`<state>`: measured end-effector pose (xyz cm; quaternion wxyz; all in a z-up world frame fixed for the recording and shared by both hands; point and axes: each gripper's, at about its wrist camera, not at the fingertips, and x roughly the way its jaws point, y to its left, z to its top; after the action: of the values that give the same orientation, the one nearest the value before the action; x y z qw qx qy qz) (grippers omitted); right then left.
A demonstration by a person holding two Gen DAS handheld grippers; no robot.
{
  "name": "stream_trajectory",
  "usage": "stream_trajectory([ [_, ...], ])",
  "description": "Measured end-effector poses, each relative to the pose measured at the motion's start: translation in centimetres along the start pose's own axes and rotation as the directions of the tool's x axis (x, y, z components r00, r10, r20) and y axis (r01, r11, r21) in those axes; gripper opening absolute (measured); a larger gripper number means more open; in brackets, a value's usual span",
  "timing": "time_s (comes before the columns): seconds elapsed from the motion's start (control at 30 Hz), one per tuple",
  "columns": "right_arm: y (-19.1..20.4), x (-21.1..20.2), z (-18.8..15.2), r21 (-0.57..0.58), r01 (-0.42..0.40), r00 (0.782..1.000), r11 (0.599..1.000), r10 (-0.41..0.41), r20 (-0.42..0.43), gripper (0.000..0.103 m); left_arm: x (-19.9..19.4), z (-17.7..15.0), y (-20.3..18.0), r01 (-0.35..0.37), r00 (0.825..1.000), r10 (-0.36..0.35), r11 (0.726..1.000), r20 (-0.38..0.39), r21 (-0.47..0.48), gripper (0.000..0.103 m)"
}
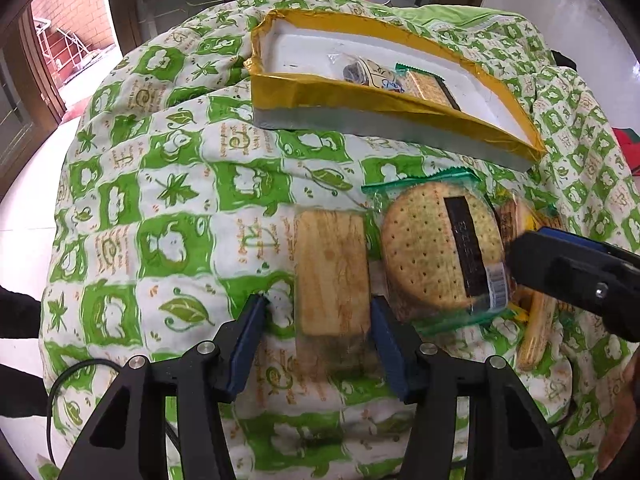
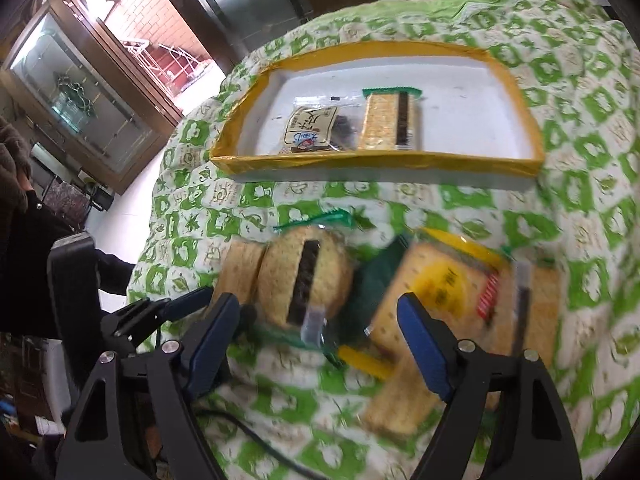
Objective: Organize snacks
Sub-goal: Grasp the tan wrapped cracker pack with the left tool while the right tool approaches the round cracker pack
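Note:
A clear-wrapped rectangular cracker pack [image 1: 332,272] [image 2: 240,268] lies flat between the fingers of my left gripper [image 1: 318,308]. The right pad sits at its edge, the left pad stands apart, so the gripper is open. Beside it lies a round cracker pack [image 1: 440,252] [image 2: 304,280] with a dark label. My right gripper [image 2: 318,304] hovers open above this pack and a yellow-labelled cracker pack [image 2: 436,284]; its black body [image 1: 560,268] shows at the right edge of the left wrist view. The yellow-rimmed white tray [image 1: 360,98] [image 2: 360,160] behind holds two snack packs [image 2: 310,128] [image 2: 392,120].
A green-and-white leaf-print cloth [image 1: 168,200] covers the rumpled surface. A long pale cracker pack [image 1: 536,328] [image 2: 400,396] lies near the front right. A person's dark sleeve [image 2: 32,264] is at the left, and a black cable [image 2: 260,444] trails at the front. Glass doors stand behind.

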<state>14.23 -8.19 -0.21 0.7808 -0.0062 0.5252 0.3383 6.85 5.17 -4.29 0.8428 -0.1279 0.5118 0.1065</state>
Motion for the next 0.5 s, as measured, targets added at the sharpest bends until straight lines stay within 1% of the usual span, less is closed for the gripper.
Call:
stream_trajectory([
  [0.1, 0.2, 1.2, 0.9, 0.033, -0.024, 0.999, 0.999, 0.024, -0.025, 0.08, 0.3, 0.3, -0.3, -0.015, 1.0, 0.015, 1.0, 0.008, 0.02, 0.057],
  [0.13, 0.4, 1.5, 1.1, 0.039, -0.028, 0.999, 0.999, 0.029, -0.032, 0.08, 0.4, 0.4, -0.5, -0.017, 1.0, 0.017, 1.0, 0.012, 0.024, 0.055],
  [0.17, 0.6, 1.8, 1.3, 0.044, -0.031, 0.999, 0.999, 0.032, -0.035, 0.08, 0.2, 0.3, -0.4, -0.019, 1.0, 0.018, 0.999, 0.02, 0.03, 0.047],
  [0.2, 0.8, 2.0, 1.5, 0.047, -0.033, 0.999, 0.998, 0.034, -0.039, 0.08, 0.1, 0.2, -0.3, -0.014, 1.0, 0.014, 0.999, 0.024, 0.031, 0.035],
  [0.3, 1.6, 2.7, 1.7, 0.036, -0.03, 0.998, 0.999, 0.031, -0.046, 0.08, -0.4, -0.1, 1.1, 0.038, 0.999, -0.038, 0.999, 0.016, -0.007, 0.035],
  [0.33, 1.8, 2.9, 1.7, 0.03, -0.029, 0.998, 0.999, 0.03, -0.05, 0.08, -0.6, -0.2, 1.5, 0.045, 0.999, -0.045, 0.999, 0.015, -0.018, 0.035],
  [0.5, 2.7, 3.9, 1.5, -0.017, 0.031, 0.998, 0.999, -0.032, -0.054, 0.08, -1.1, -0.9, 3.1, 0.095, 0.995, -0.094, 0.994, 0.023, -0.06, 0.035],
])
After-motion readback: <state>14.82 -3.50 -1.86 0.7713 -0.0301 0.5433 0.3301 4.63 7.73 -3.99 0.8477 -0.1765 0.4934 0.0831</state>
